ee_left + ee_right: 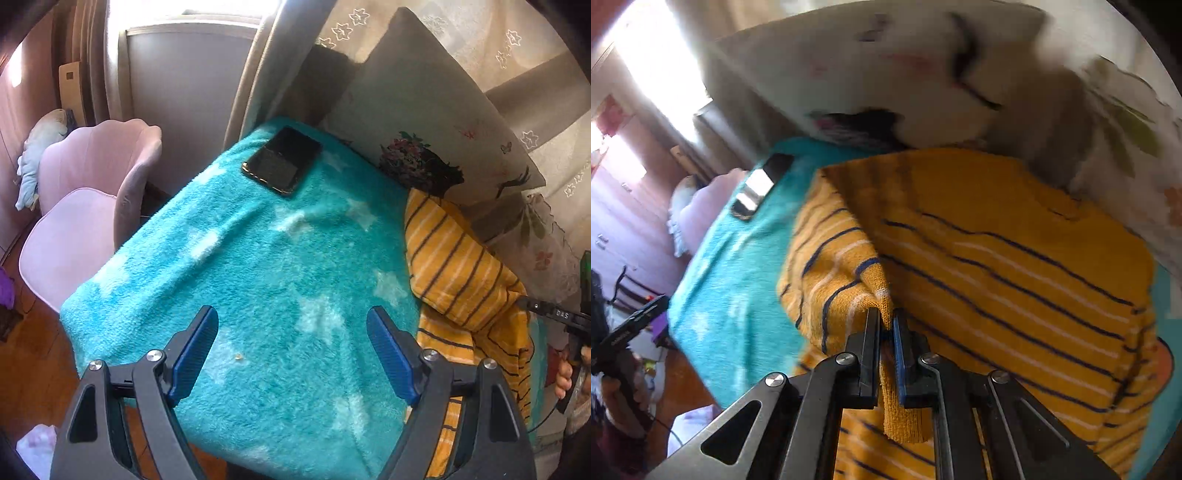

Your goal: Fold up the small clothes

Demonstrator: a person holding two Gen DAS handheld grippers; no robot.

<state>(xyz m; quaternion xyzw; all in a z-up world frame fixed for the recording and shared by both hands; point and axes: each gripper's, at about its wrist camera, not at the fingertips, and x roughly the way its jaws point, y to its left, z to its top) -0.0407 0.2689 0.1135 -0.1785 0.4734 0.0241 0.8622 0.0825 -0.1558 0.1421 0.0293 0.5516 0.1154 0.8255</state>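
The right gripper (886, 321) pinches a fold of the yellow striped garment (997, 258), heaped against a floral pillow (424, 122). The left gripper (291, 325) hovers spread over the turquoise star blanket (258, 266), a smartphone (282, 159) lying beyond.

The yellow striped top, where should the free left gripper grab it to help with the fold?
Probably the bare hem edge of the yellow striped top beside the turquoise blanket, approached from the blanket side. The right gripper already pinches one fold, the cushion blocks the far side, and the left gripper hovers open there.
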